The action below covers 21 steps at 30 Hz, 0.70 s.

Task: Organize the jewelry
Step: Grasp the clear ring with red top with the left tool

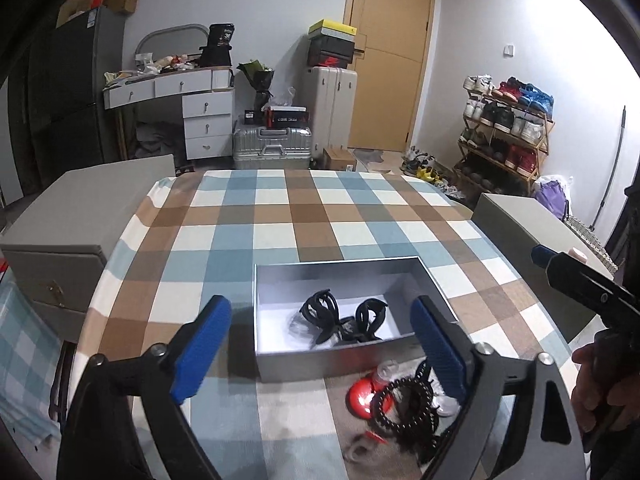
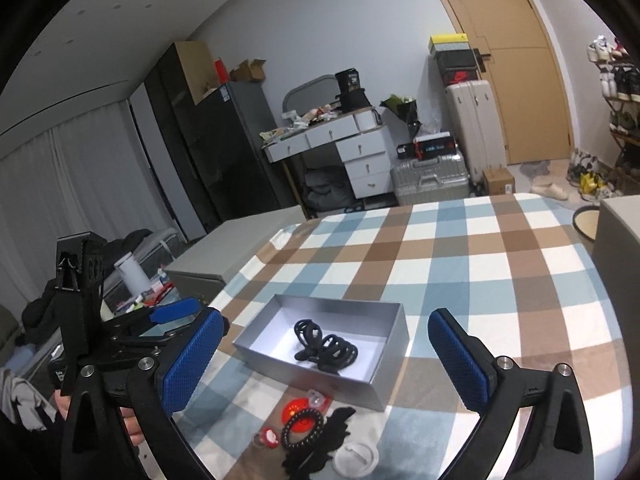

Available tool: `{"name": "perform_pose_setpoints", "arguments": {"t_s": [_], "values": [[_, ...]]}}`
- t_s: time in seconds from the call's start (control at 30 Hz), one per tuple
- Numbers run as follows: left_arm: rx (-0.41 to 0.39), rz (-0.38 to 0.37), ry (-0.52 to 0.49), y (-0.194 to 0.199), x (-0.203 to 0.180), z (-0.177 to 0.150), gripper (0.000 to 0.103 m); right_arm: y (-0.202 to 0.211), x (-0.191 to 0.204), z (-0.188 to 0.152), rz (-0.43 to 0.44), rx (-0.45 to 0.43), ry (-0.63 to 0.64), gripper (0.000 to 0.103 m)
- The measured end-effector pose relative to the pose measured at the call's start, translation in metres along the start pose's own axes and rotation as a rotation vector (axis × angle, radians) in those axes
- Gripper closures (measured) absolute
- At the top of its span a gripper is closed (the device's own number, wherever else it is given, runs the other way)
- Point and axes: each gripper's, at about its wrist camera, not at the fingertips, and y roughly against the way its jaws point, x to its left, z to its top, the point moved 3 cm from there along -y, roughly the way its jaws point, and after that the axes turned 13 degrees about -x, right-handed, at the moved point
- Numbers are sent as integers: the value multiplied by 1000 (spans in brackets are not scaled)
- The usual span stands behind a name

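A silver open box (image 1: 320,364) (image 2: 384,384) sits on the checked tablecloth with black hair claws (image 1: 340,320) (image 2: 324,346) lying inside it. In front of the box lies a loose heap: a black bead bracelet (image 1: 404,408) (image 2: 302,426), a red round badge (image 1: 360,398) (image 2: 294,406), a black lace piece (image 2: 320,444) and a clear round piece (image 2: 356,458). My left gripper (image 1: 320,354) is open above the box's near side, nothing between its blue pads. My right gripper (image 2: 326,364) is open too, empty, over the box and heap.
The table (image 1: 280,216) carries a checked cloth. Grey drawer cabinets stand at its left (image 1: 76,216) and right (image 1: 520,232) sides. The other gripper (image 1: 580,284) and the hand holding it reach in from the right in the left wrist view. Beyond are a desk, suitcases and a shoe rack.
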Motion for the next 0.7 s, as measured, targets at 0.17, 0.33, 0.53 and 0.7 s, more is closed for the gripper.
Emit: {"name": "perform_pose_setpoints", "arguments": {"t_s": [0.17, 0.33, 0.53, 0.7], "values": [[-44, 34, -4, 16, -3, -3, 9, 19, 4, -3, -29, -40, 11, 0], [-64, 62, -12, 28, -5, -10, 9, 37, 13, -8, -26, -107, 41, 0], [-73, 59, 2, 39, -7, -21, 1, 51, 30, -25, -34, -125, 136, 0], [-38, 56, 13, 38, -7, -36, 1, 66, 36, -37, -86, -170, 186, 0]]}}
